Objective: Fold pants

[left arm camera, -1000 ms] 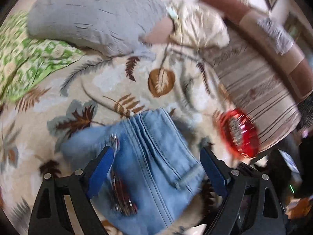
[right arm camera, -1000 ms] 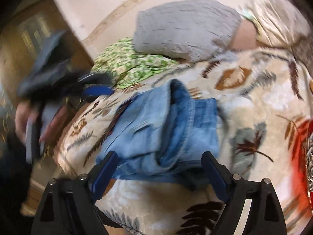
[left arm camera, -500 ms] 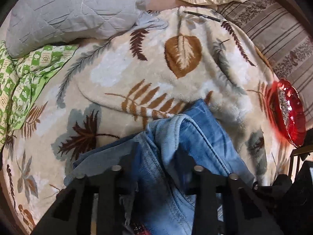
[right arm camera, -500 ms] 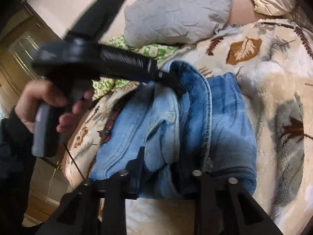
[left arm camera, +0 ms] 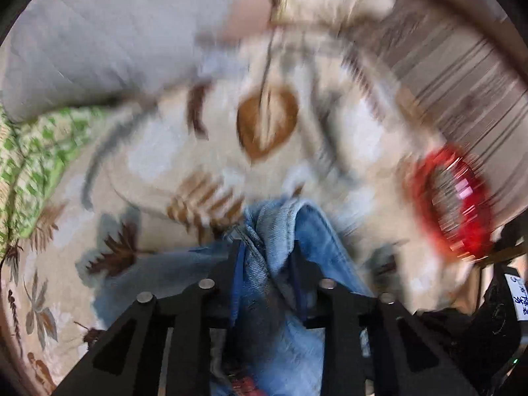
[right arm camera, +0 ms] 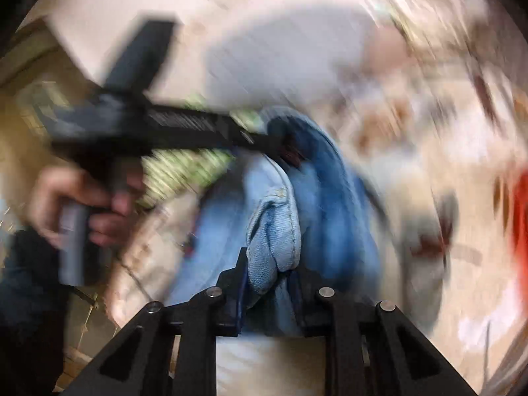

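Blue denim pants (left arm camera: 290,297) lie bunched on a leaf-patterned blanket (left arm camera: 198,151). My left gripper (left arm camera: 267,257) is shut on a raised fold of the denim. In the right wrist view my right gripper (right arm camera: 270,277) is shut on a pale bunched fold of the pants (right arm camera: 274,237). The left gripper (right arm camera: 277,142) also shows there, held by a hand (right arm camera: 82,204), clamped on the far upper edge of the denim. Both views are motion-blurred.
A grey quilted pillow (left arm camera: 99,43) and green patterned cloth (left arm camera: 29,158) lie at the far left. A red glass dish (left arm camera: 458,198) sits on the blanket at the right, beside a striped cushion (left arm camera: 462,76). The bed edge falls away at the left in the right wrist view.
Both grippers closed from open onto folds of the pants. Now both are lifting the denim, and the views have gone blurred with fast movement.
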`<state>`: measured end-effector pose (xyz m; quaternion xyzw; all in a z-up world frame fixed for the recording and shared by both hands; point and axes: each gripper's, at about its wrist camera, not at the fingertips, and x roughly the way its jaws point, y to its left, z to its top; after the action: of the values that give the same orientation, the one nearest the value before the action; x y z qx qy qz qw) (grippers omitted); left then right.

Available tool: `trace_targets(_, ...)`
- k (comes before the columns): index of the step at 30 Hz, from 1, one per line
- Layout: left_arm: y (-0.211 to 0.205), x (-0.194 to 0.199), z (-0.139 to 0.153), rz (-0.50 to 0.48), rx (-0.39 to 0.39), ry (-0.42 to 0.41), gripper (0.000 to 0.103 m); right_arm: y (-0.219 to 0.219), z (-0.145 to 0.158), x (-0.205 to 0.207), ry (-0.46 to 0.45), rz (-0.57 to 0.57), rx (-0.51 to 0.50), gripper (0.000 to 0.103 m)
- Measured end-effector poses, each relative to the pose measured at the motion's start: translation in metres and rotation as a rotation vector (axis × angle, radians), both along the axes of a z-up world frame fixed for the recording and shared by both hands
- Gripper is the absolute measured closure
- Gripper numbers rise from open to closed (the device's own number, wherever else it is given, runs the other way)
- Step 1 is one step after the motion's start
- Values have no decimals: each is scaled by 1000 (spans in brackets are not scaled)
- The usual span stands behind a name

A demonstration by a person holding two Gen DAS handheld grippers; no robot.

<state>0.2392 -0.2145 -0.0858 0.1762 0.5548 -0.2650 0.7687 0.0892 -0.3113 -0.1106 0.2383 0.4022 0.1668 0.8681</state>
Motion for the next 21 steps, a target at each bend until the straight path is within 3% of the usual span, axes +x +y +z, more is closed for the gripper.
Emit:
trace_targets(2,-6,3,-31,-5,50,0,70,-5,-32,5,66,-13,15,75)
trace_targets(3,-9,1,-39,-19,72,-37,69,-7,-33,1,39,-22,32,74)
trace_targets(7,-15,-5,-38,-52,101,-67,59,-3,-30,-1,16,-11,-19,70)
trace_targets(9,-12,-5,-24,-68,27,-28,32,-1,-27,-2,11,-3,-31,61)
trace_targets(11,1,-9,1,-46,-85,-20,14,0,-18,-6,-6,8,-43,29)
trace_targets(12,11,-12,14,-25,-124,-41,5,1,-9,-10,-19,31,-30,23)
trace_targets(13,22,-17,27,-4,-156,-68,3,-2,-2,-13,-32,11,-62,11)
trace_targets(14,41,-21,42,20,-204,-93,3,-6,5,-18,-47,-16,-100,5)
trace_targets(16,73,-25,55,55,-269,-82,3,-11,20,-28,-108,-37,-155,5)
trace_targets(21,145,-28,41,208,-318,-29,3,-32,26,-17,-112,-41,-83,5)
